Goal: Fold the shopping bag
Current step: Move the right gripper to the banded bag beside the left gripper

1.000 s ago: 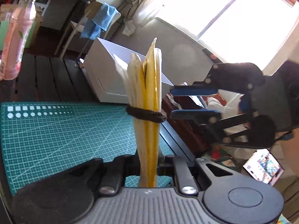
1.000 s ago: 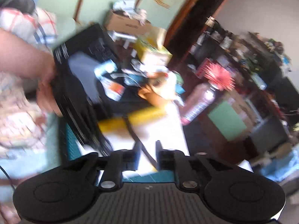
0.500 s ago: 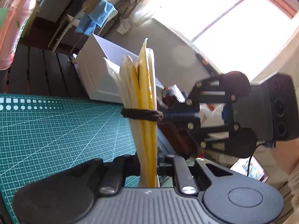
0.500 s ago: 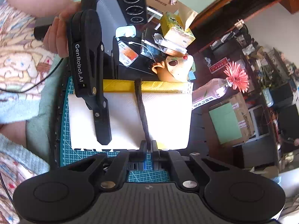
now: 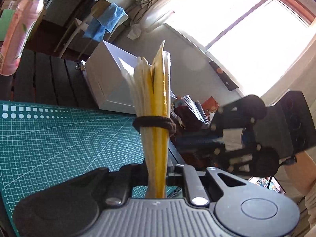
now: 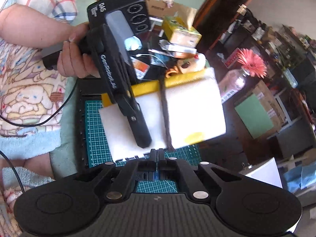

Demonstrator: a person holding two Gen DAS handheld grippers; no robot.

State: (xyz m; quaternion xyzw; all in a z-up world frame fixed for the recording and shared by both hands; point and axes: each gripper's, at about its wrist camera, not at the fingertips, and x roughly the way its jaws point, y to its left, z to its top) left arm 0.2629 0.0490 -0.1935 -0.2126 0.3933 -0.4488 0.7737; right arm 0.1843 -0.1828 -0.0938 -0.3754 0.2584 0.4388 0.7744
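Note:
The folded white and yellow shopping bag (image 5: 156,90) stands on edge, bound by a dark cord (image 5: 154,123). My left gripper (image 5: 157,179) is shut on its lower edge and holds it above the green cutting mat (image 5: 59,138). In the right wrist view the bag (image 6: 189,110) shows flat-on, with the cord (image 6: 165,118) across it and the left gripper's finger (image 6: 136,122) clamped over it. My right gripper (image 6: 157,155) is shut with nothing between its fingers, just below the bag's edge. It also shows in the left wrist view (image 5: 185,140), to the right of the bag.
A white box (image 5: 106,86) stands behind the mat on the dark slatted table (image 5: 43,79). A pink bottle with a flower (image 5: 17,35) is at the far left. Clutter, a tissue box (image 6: 181,31) and a mug (image 6: 185,67) lie beyond the bag.
My right gripper has shut and drawn back a little from the cord. The bag has tilted slightly in the left gripper's hold.

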